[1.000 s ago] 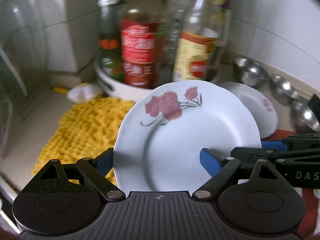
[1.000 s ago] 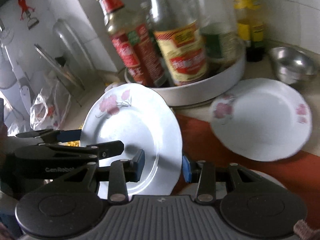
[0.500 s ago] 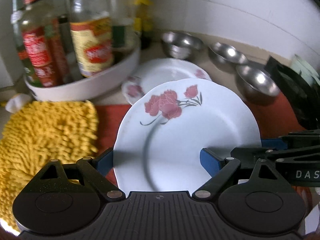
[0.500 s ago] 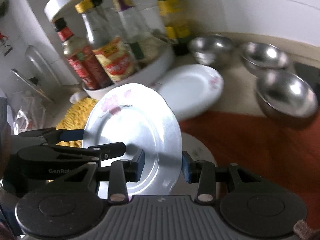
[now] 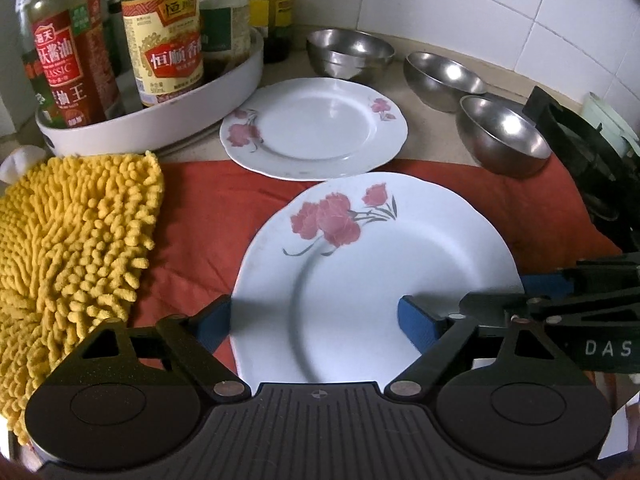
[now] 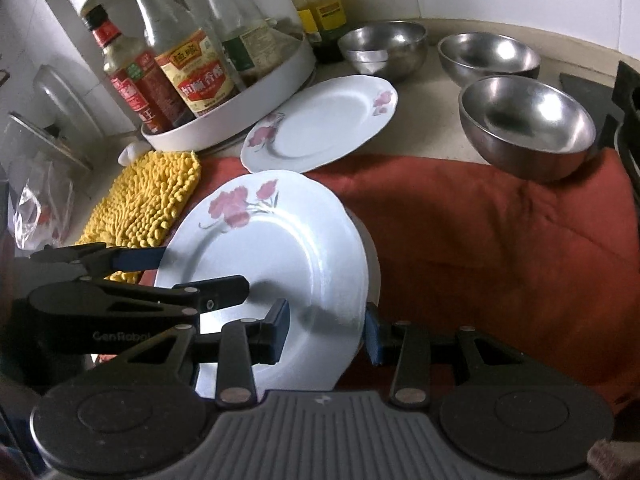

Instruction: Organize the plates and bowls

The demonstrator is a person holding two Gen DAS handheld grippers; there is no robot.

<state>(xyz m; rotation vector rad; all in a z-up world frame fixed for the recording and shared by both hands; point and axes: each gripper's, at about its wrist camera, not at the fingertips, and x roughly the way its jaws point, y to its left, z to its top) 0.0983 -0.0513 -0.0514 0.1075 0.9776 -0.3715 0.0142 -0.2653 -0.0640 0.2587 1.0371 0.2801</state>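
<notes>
Your desk is a beige stone top. Take the red cloth spread on it as the landmark: a yellow chenille mitt lies left of it, a floral plate overlaps its far edge, the white bottle tray and three steel bowls sit beyond.

Left tool black with blue pads, silver screws, ribbed grey base, white "DAS" lettering
</notes>
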